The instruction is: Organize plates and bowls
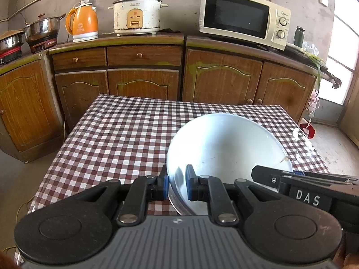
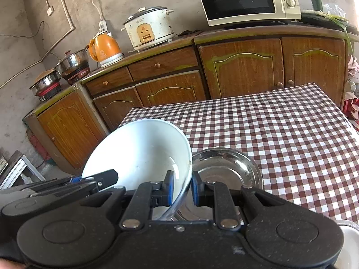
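Two claws: left claw [image 1: 177,185], right claw [image 2: 182,189] | one white bowl [image 1: 224,143] gripped | one steel bowl [image 2: 226,168]

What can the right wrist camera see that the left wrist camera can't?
Only the right wrist view shows a shiny steel bowl on the table beside the white bowl, plus the rim of another white dish at the bottom right corner. Only the left wrist view shows the chip and crack in the white bowl's rim. Both show the tilted white bowl, with the left hand-held gripper and the right hand-held gripper each pinching its rim, the checkered tablecloth and the microwave.
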`<state>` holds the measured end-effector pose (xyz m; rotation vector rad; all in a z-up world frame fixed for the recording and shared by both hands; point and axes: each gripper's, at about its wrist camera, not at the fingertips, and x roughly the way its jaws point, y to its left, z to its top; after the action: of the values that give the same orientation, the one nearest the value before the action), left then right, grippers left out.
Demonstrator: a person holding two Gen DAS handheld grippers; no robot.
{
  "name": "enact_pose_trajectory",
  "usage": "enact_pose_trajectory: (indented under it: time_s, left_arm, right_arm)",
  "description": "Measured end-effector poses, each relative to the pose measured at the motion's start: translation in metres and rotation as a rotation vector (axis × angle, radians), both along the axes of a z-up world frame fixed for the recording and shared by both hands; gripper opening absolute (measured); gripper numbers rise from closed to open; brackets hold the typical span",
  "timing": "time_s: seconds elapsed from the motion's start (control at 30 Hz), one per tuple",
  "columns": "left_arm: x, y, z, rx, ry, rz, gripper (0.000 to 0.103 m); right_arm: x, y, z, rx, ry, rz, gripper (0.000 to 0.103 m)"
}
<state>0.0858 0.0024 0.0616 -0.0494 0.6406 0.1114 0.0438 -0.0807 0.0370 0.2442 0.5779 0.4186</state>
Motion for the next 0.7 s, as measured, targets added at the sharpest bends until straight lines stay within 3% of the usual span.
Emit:
enact_pose_trajectory:
  time_s: [0.7]
  left_arm:
    - [-0.014,-0.02,-0.014,-0.003,0.003,-0.051,0.015]
  right_arm:
    - [-0.029,-0.026,-0.02,0.026,0.032,-0.065,0.022]
